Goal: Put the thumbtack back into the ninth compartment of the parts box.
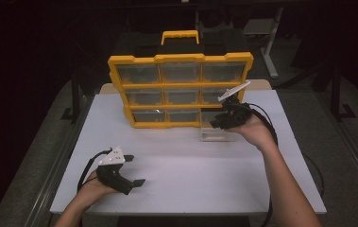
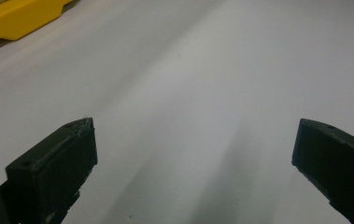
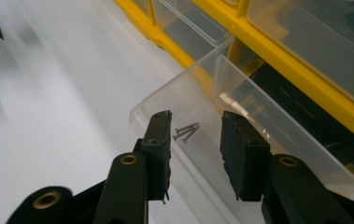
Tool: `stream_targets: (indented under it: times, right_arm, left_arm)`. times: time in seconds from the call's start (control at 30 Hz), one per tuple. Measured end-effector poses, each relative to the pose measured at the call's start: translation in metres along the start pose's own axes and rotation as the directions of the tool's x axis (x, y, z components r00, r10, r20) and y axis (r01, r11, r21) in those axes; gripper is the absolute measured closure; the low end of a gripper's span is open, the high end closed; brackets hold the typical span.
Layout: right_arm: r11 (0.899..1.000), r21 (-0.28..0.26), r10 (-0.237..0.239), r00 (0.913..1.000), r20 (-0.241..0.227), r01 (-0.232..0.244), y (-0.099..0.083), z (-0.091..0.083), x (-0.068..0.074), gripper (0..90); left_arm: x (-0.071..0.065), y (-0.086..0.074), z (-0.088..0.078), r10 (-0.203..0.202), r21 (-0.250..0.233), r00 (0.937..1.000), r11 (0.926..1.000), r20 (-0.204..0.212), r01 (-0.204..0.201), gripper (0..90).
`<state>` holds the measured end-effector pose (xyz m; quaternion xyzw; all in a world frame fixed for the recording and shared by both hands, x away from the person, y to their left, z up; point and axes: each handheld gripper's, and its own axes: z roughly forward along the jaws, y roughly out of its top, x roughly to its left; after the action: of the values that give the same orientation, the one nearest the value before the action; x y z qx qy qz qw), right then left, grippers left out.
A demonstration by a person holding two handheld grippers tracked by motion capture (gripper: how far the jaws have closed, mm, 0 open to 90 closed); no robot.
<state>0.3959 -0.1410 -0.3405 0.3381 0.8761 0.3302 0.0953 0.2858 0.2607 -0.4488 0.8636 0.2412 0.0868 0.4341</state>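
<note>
Organizer: yellow frame, nine clear-fronted compartments in three rows, yellow handle on top; stands upright at the far middle of the white worktop. Bottom-right compartment is an open slot, dark inside.
Drawer: clear plastic bin, pulled out and resting on the worktop just in front of the open slot, at the organizer's lower right corner.
Drawer contents: a few small grey screws lying together on its floor.
Other compartments: contents cannot be made out through the fronts.
Right claw: jaws spread, poised over the drawer with the screws between and beyond the tips; no contact with the screws visible. In the high view its hand covers part of the drawer.
Left claw: jaws wide apart, nothing between them, low over bare worktop at the near left, well apart from the organizer.
Cut off: organizer corner at the top left edge of the left gripper view.
</note>
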Motion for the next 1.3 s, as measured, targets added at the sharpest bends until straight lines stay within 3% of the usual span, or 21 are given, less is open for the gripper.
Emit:
stream_targets:
  times: [0.63,0.97,1.3]
  right_arm:
    - [0.999,-0.044,-0.003,0.9997,0.025,0.004,-0.037,-0.027,0.014,50.3]
    - [0.998,-0.069,0.014,0.9987,0.049,-0.011,-0.066,-0.031,0.015,39.8]
    - [0.995,-0.098,0.045,0.9958,0.080,-0.037,-0.093,-0.020,0.022,23.1]
  left_arm:
    - [0.001,0.000,0.000,0.000,0.004,1.0000,1.0000,-0.003,0.000,0.0]
    - [0.001,-0.001,0.001,-0.003,0.008,1.0000,1.0000,-0.005,0.003,0.0]
    - [0.002,-0.001,0.000,-0.003,0.008,1.0000,1.0000,-0.006,0.004,0.0]
